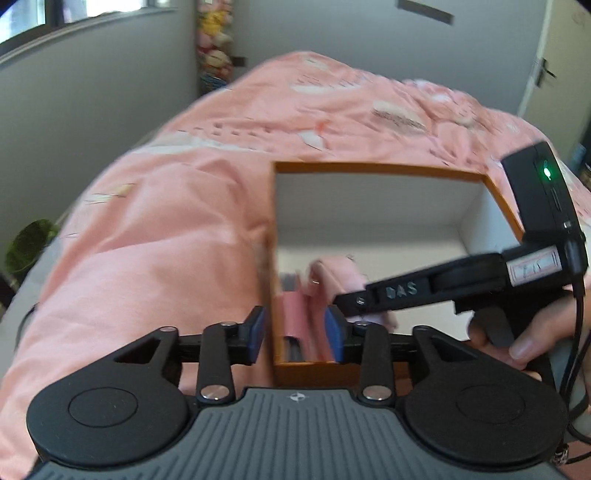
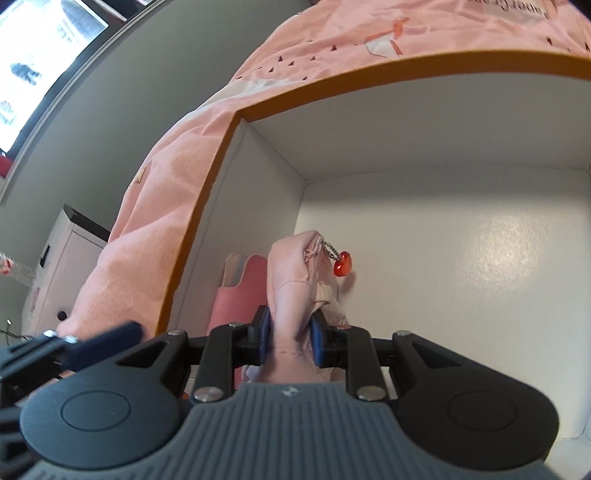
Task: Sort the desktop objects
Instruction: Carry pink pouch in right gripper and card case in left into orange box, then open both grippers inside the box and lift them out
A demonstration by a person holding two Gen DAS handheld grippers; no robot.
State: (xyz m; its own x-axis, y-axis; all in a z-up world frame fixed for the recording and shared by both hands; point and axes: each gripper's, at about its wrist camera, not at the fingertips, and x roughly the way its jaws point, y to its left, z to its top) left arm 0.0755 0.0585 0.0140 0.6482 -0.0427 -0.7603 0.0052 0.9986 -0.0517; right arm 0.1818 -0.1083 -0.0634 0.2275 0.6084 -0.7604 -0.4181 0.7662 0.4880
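Plainly, "DAS" on right tool point(image 1: 360, 301).

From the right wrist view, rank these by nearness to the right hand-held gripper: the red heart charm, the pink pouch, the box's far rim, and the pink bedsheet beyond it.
1. Pink pouch: between the pads of the right hand-held gripper.
2. Red heart charm: just ahead, hanging on a chain at the pouch's top, slightly right.
3. Box's far rim: orange edge across the top.
4. Pink bedsheet: beyond the rim, top of view.
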